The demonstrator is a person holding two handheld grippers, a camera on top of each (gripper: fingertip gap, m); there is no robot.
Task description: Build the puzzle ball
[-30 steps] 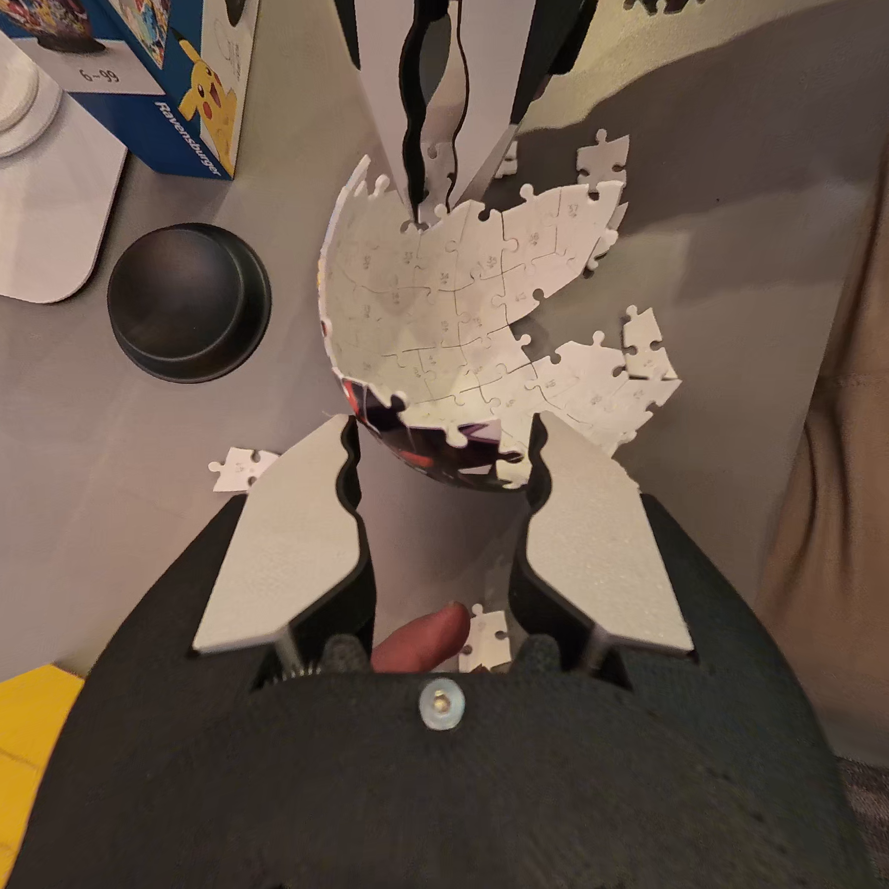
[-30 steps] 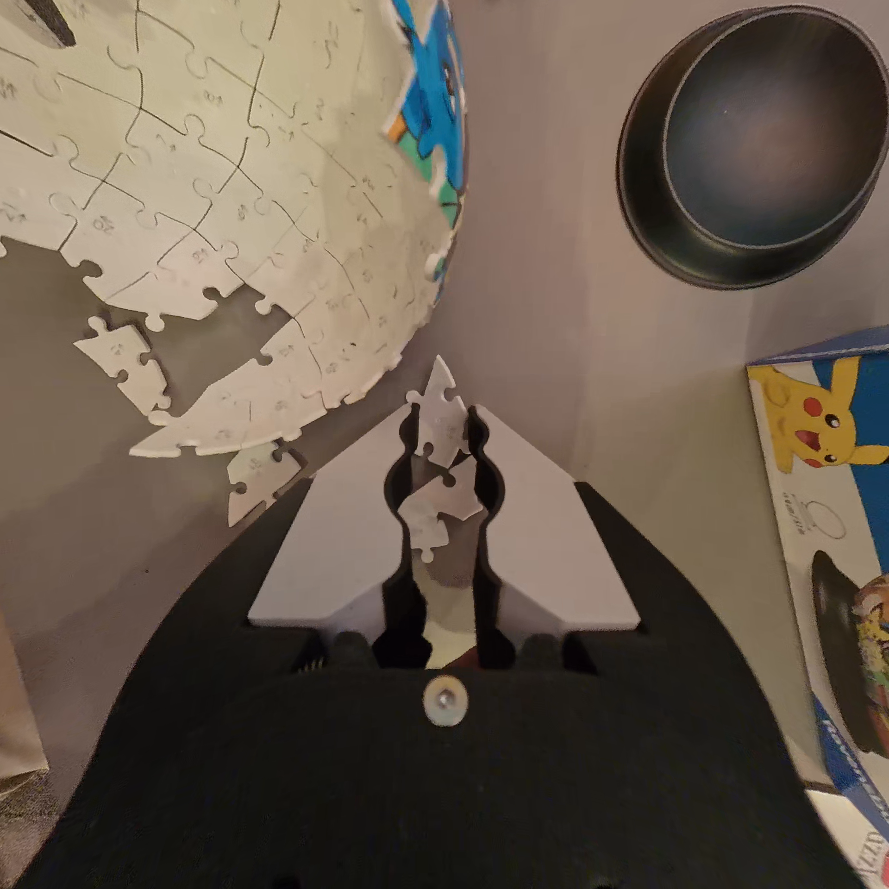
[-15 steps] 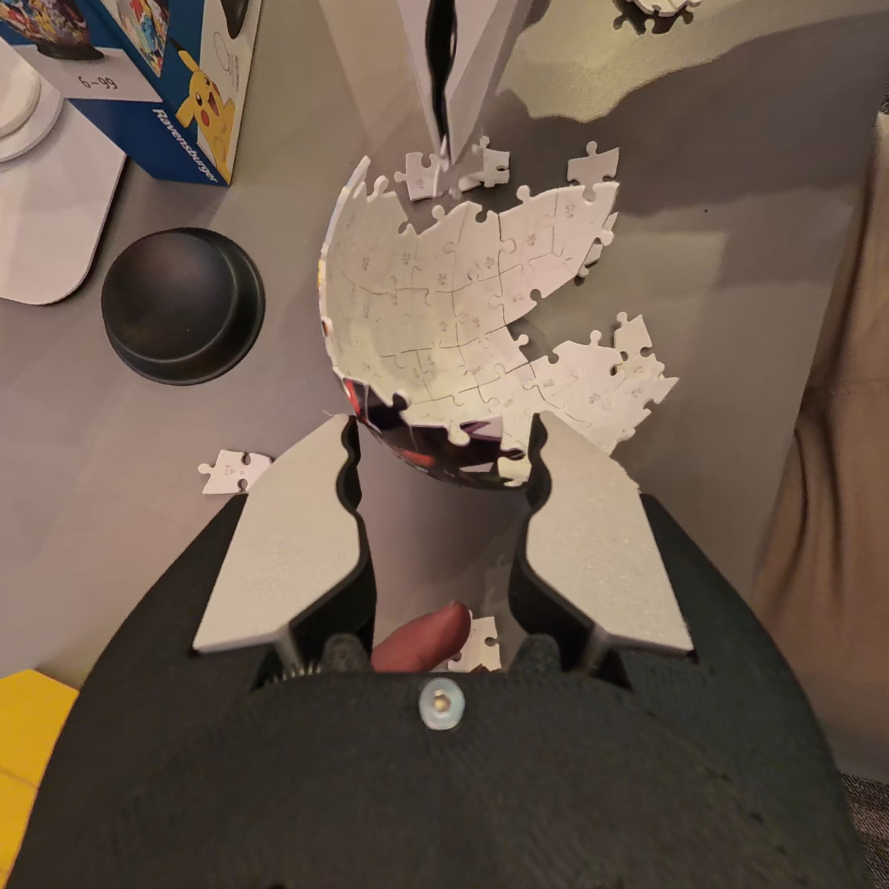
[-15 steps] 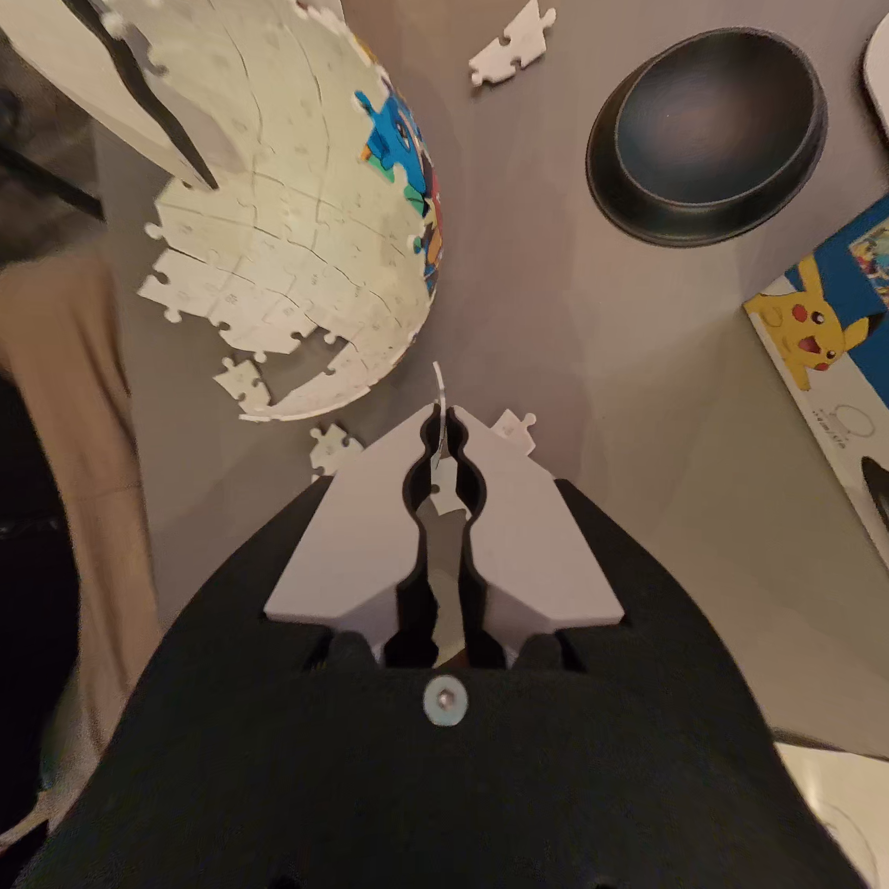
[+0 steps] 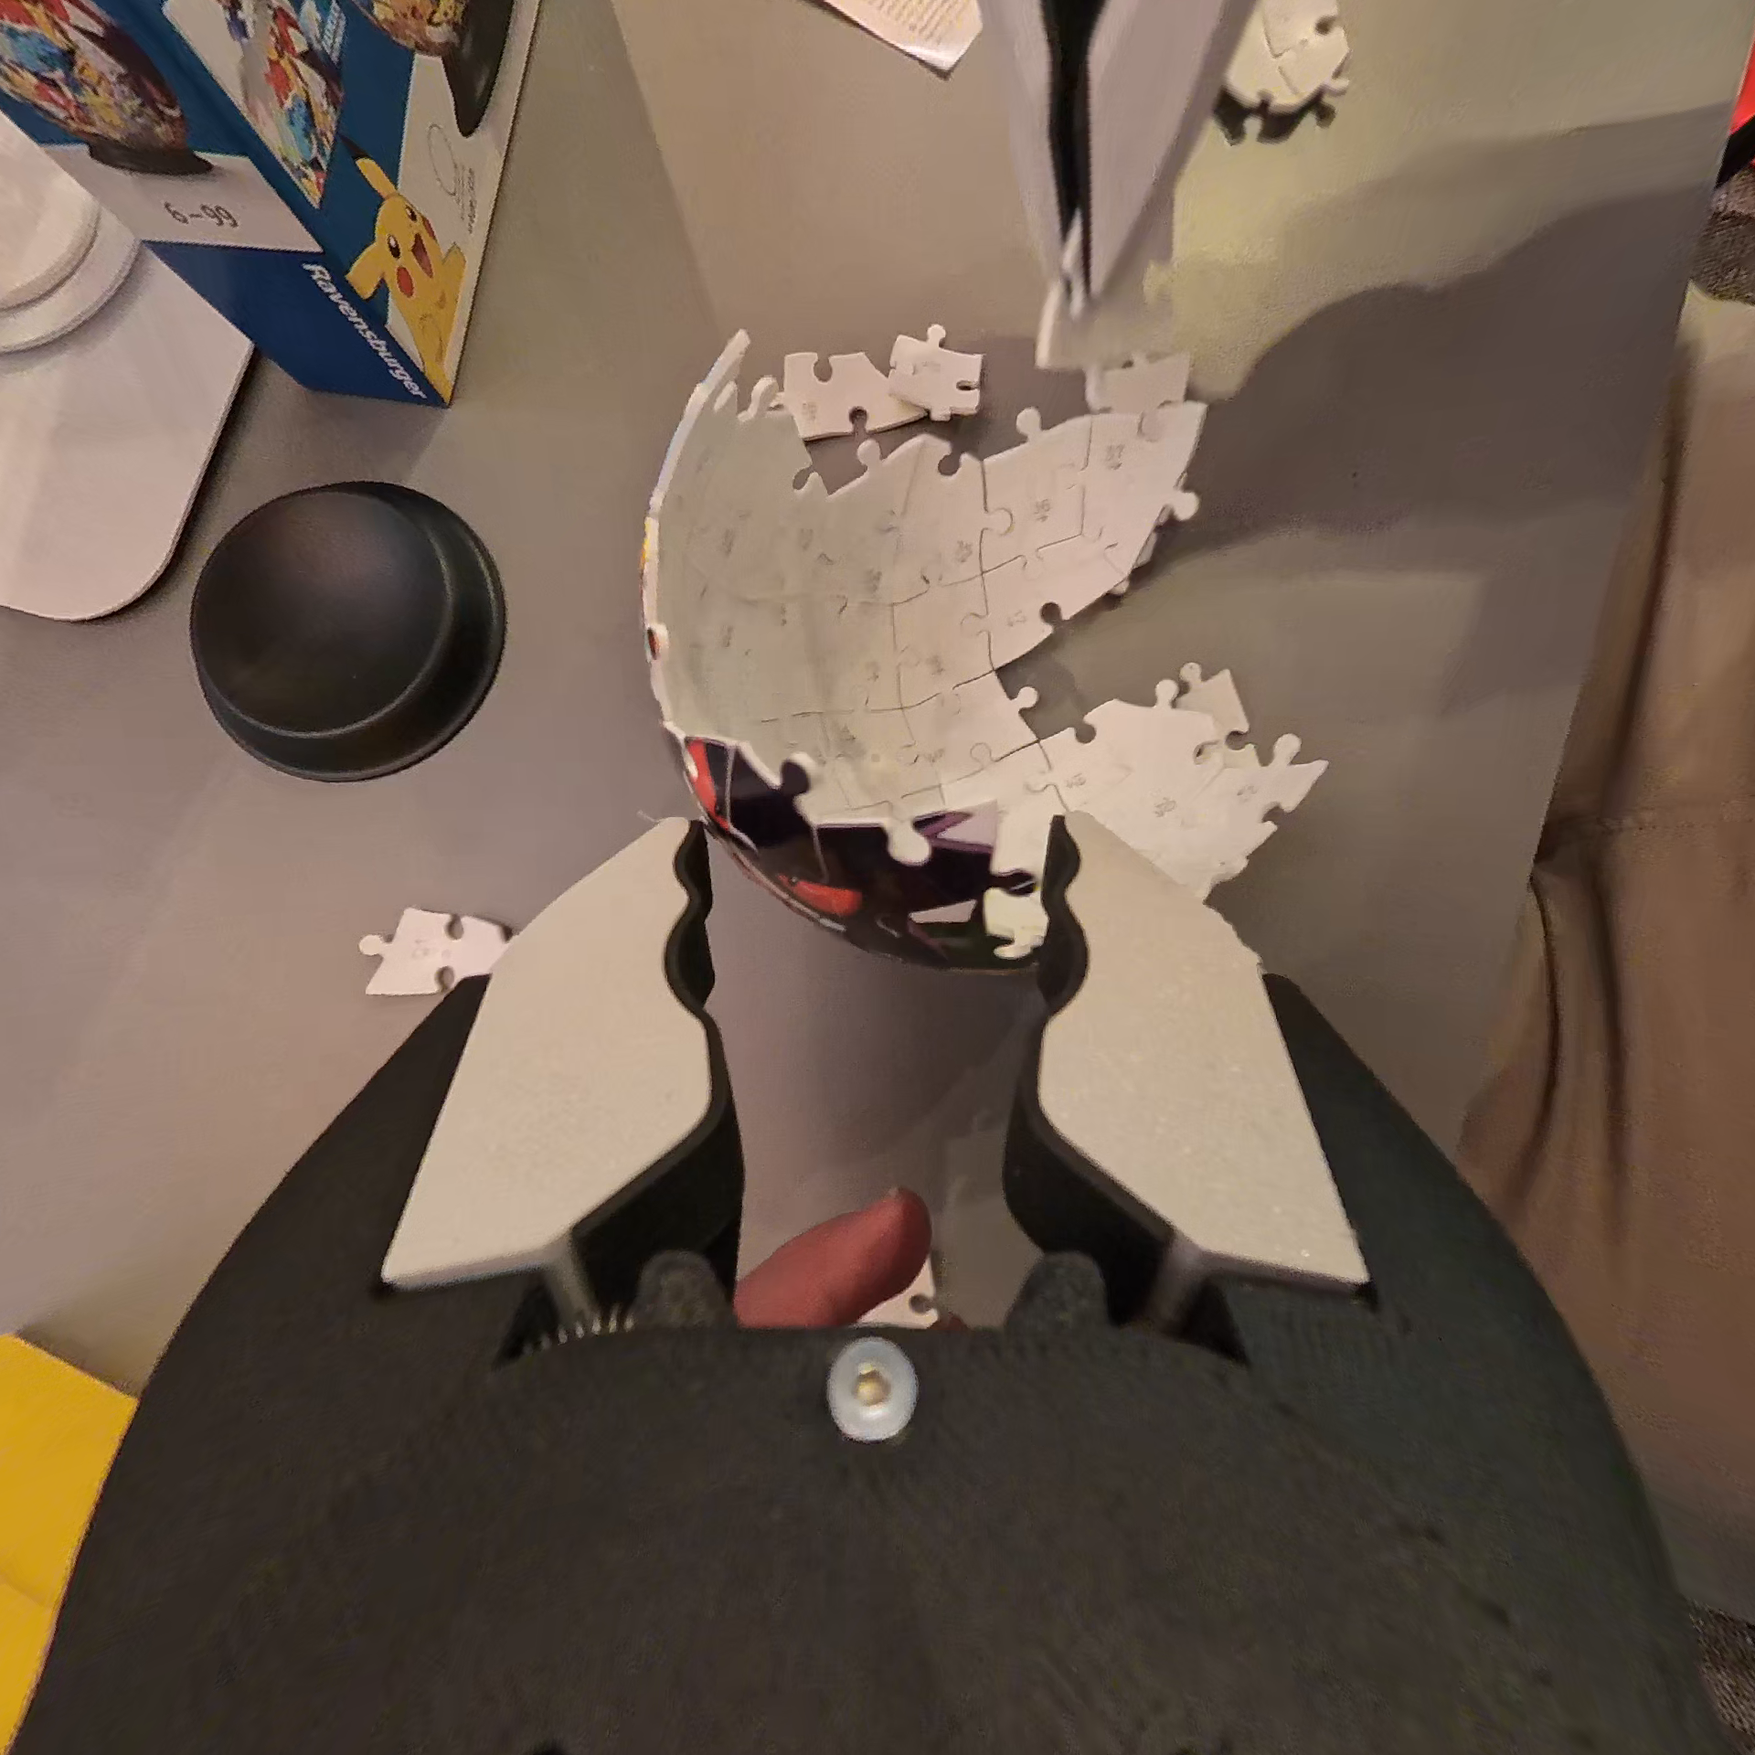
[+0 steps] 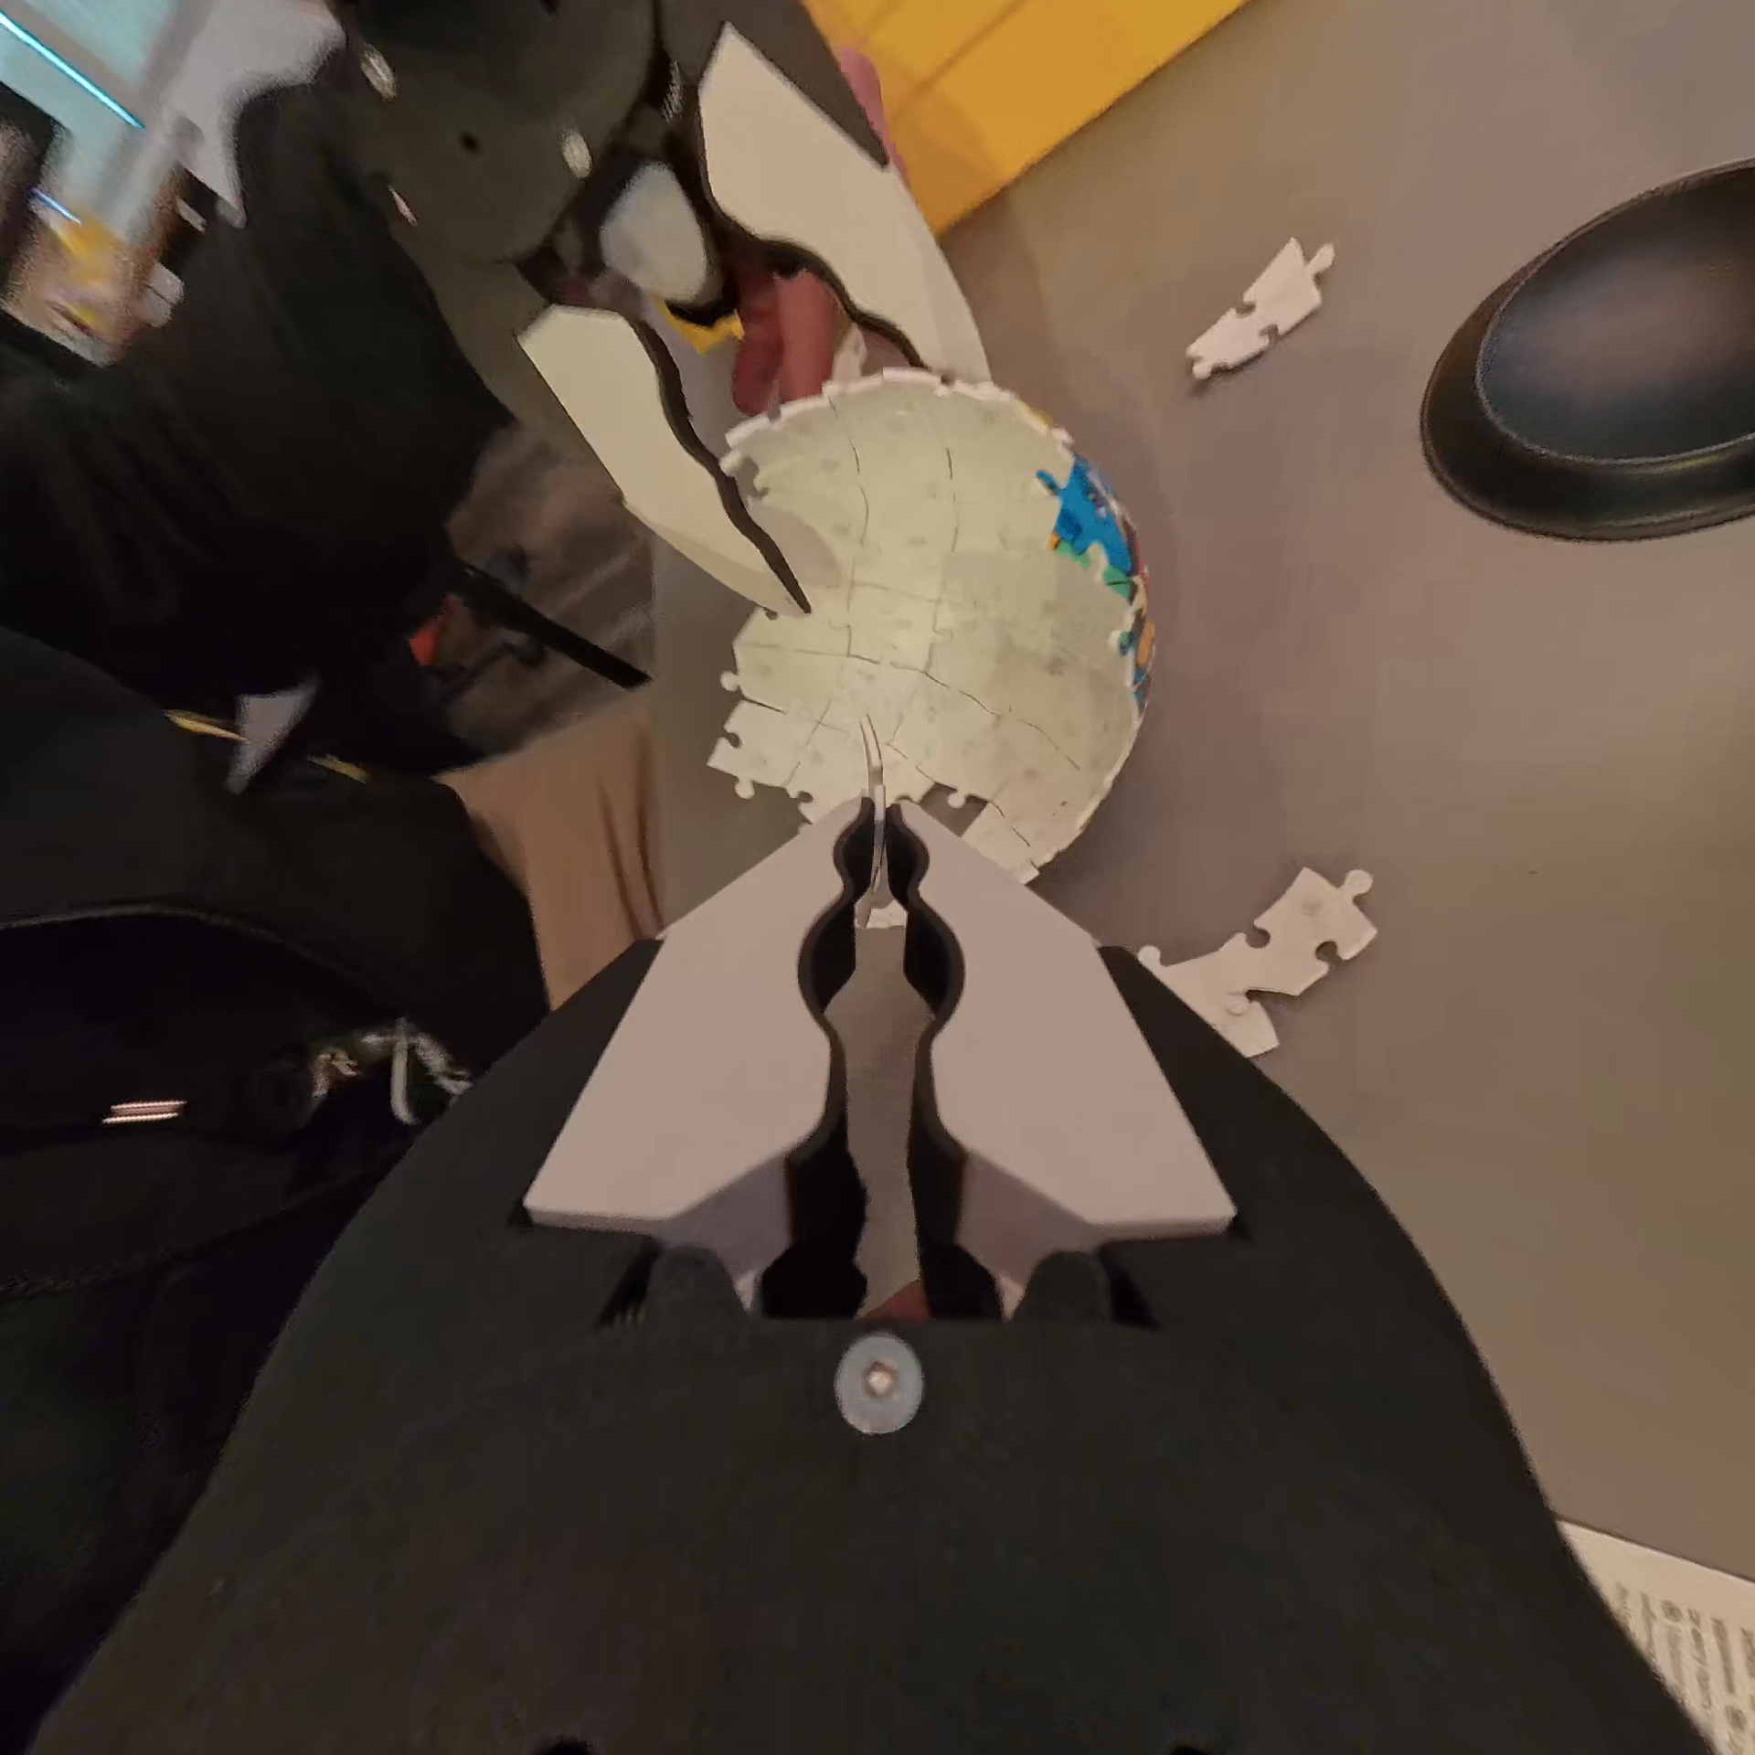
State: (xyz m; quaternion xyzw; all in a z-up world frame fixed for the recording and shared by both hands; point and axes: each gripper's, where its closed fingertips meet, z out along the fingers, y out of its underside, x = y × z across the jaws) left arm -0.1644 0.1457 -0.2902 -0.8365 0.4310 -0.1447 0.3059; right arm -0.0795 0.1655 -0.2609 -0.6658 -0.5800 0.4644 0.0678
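Observation:
The half-built puzzle ball (image 5: 855, 589) lies on its side on the grey table, white inside facing up; it also shows in the right wrist view (image 6: 950, 617). My left gripper (image 5: 874, 836) is open, jaws wide apart, and the ball's near coloured underside sits between its tips. My right gripper (image 6: 878, 817) is shut on a white puzzle piece (image 6: 876, 914) seen edge-on, just in front of the ball's jagged rim. In the left wrist view it hangs above the far right rim (image 5: 1073, 285) with the piece (image 5: 1068, 328) in its tips.
Loose white pieces (image 5: 883, 385) lie behind the ball, one (image 5: 427, 950) at its left, more (image 6: 1273, 950) in the right wrist view. A black dome stand (image 5: 342, 627) and a blue puzzle box (image 5: 313, 190) sit left. A person's tan trousers (image 5: 1633, 855) border the table's right edge. The gap from one gripper's tips to the other's is roughly 10 cm.
My right gripper has lifted off the ball's far rim with the piece, swung to the right and turned the piece edge-on. My left gripper and the ball have stayed put.

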